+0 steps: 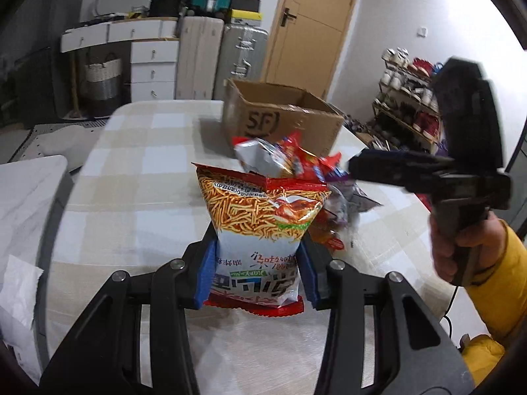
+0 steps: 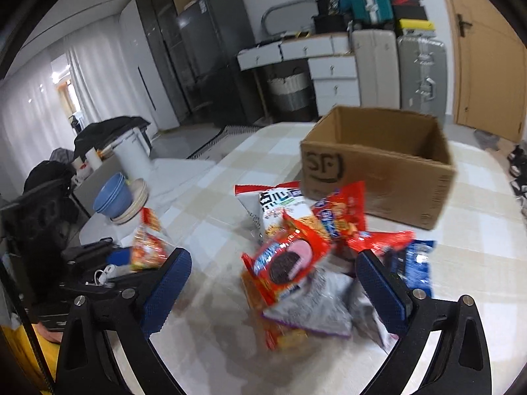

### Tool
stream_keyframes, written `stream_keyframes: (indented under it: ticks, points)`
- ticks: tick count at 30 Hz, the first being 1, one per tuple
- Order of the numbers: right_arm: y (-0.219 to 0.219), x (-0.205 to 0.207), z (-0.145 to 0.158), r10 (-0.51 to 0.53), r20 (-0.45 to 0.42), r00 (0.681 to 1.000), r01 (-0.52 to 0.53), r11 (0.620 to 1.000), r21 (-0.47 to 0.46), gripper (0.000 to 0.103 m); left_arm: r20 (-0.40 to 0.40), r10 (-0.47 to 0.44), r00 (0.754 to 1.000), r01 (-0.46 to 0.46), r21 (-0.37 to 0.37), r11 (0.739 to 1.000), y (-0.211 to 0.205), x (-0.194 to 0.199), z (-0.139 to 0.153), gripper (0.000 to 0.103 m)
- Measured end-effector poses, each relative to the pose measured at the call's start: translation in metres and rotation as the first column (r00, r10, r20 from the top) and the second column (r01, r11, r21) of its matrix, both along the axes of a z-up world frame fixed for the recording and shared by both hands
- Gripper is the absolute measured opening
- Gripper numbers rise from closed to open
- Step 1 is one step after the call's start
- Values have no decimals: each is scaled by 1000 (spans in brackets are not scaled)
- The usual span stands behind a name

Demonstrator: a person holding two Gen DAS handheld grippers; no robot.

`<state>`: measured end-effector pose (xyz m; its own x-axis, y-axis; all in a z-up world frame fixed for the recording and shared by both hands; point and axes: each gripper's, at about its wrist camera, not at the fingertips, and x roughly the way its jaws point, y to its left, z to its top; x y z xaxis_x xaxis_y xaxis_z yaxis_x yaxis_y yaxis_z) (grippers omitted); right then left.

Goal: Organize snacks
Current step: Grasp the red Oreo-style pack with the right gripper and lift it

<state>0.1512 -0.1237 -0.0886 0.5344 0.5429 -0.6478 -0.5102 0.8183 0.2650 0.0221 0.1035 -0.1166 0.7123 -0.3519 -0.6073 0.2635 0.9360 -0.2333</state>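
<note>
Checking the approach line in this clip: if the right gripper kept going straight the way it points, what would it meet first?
Probably the red cookie pack atop the snack pile, centred between the right gripper's open jaws. The cardboard box stands beyond. Motion blur leaves depth unclear.

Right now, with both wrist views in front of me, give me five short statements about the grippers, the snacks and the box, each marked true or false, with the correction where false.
1. The left gripper is shut on the noodle-snack bag. True.
2. The right gripper is clamped on the red cookie pack. False: its jaws stand open on either side of the snack pile, pressing on nothing.
3. The cardboard box stands upright on the table with its top open. True.
4. The cardboard box lies tipped on its side. False: it sits on its base.
5. The snack pile lies on the table in front of the box. True.
</note>
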Motion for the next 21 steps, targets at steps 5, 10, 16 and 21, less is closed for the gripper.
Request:
stream_keyframes:
  ticks: [5, 10, 16, 21]
  points:
    - [14, 29, -29, 6, -131, 991, -6, 1000, -1, 78, -1, 12, 1000, -12, -9, 1000, 20, -7, 3, 40]
    - [22, 44, -47, -7, -161, 987, 4, 1000, -20, 68, -12, 16, 1000, -17, -22, 1000, 28, -11, 0, 40]
    - [23, 45, -48, -7, -155, 988, 0, 999, -50, 52, -25, 13, 1000, -13, -27, 1000, 17, -2, -5, 40]
    - [12, 41, -46, -1, -148, 989, 0, 1000, -5, 48, -23, 12, 1000, -12, -24, 1000, 14, -1, -4, 40]
